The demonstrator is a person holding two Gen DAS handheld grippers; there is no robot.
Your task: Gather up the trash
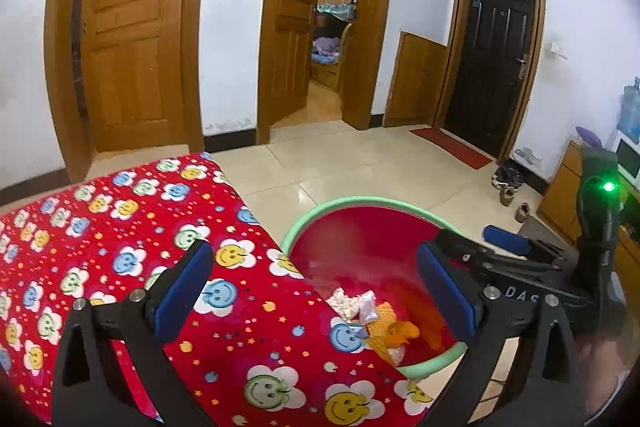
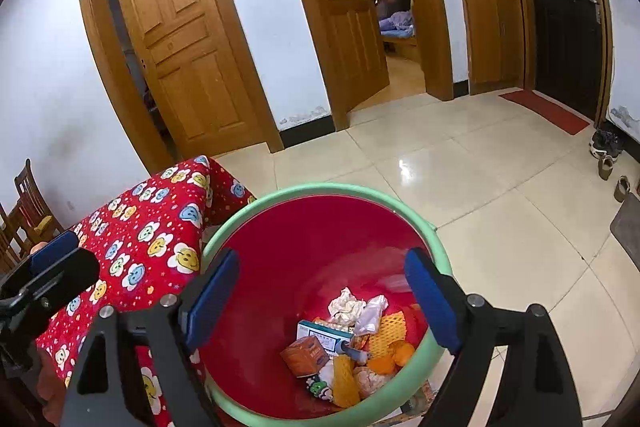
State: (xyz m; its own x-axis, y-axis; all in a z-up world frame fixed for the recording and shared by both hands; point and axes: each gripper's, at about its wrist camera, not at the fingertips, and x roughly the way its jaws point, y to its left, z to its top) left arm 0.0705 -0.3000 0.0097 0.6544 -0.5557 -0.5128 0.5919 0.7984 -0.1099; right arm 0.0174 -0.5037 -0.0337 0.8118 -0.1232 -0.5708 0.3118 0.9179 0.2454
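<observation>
A red bin with a green rim point(image 2: 438, 247) stands on the floor beside the table; it also shows in the left wrist view point(image 1: 360, 203). Trash point(image 2: 344, 343) lies in its bottom: crumpled paper, small boxes, orange peel, yellow foam net. My right gripper point(image 2: 324, 299) is open and empty, held above the bin's mouth. My left gripper point(image 1: 316, 287) is open and empty, over the table's edge next to the bin. The right gripper's body point(image 1: 520, 267) shows at the right of the left wrist view.
A table with a red smiley-flower cloth point(image 1: 140, 227) sits left of the bin. Tiled floor point(image 2: 500, 187) stretches ahead to wooden doors and a dark entry door point(image 1: 492, 59). Shoes point(image 2: 608, 155) lie at the right wall. Wooden chairs point(image 2: 28, 211) stand far left.
</observation>
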